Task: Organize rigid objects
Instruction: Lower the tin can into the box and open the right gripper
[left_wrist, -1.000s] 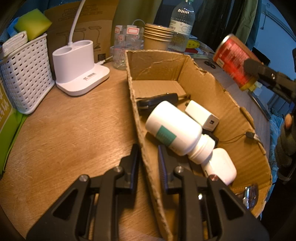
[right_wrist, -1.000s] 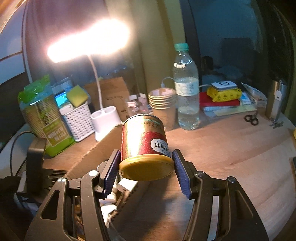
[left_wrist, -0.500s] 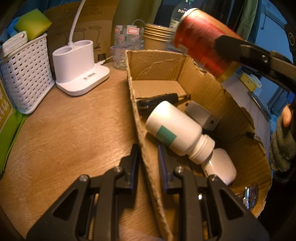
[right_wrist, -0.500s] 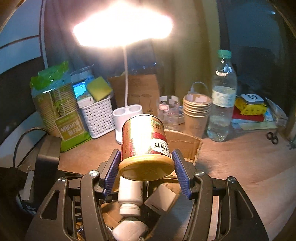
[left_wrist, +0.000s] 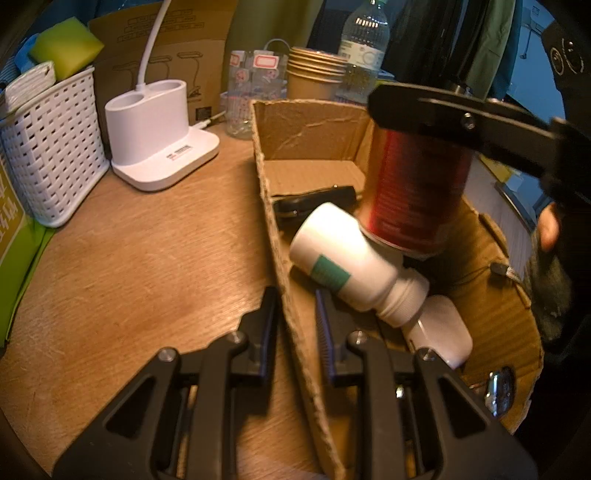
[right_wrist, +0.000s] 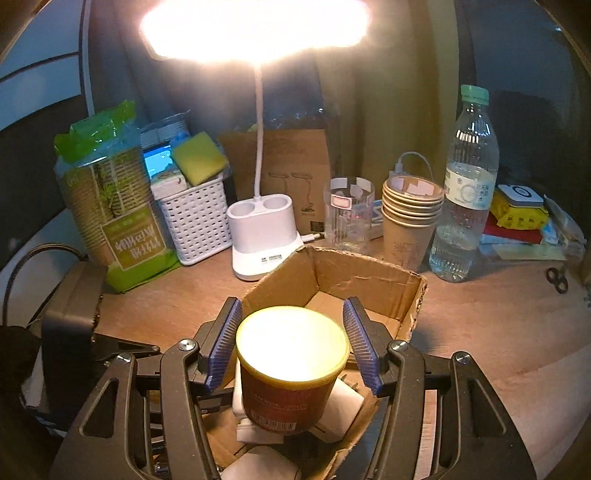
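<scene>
A red can with a yellow lid (right_wrist: 291, 369) stands upright inside the cardboard box (right_wrist: 354, 273); it also shows in the left wrist view (left_wrist: 413, 188). My right gripper (right_wrist: 291, 347) straddles the can's lid with its pads slightly apart from it, open. My left gripper (left_wrist: 293, 325) is shut on the box's left wall (left_wrist: 288, 280). In the box lie a white pill bottle (left_wrist: 347, 258), a black key fob (left_wrist: 314, 201) and a white case (left_wrist: 443, 332).
A white lamp base (right_wrist: 262, 229), white basket (right_wrist: 192, 218), glass (right_wrist: 349, 210), paper cup stack (right_wrist: 410, 218) and water bottle (right_wrist: 465, 192) stand behind the box. A green cup pack (right_wrist: 110, 206) is at left. Scissors (right_wrist: 557, 278) lie at right.
My right gripper swung the can over the box, lowered it upright among the items inside, and its jaws have opened off the can. My left gripper kept its hold on the box wall.
</scene>
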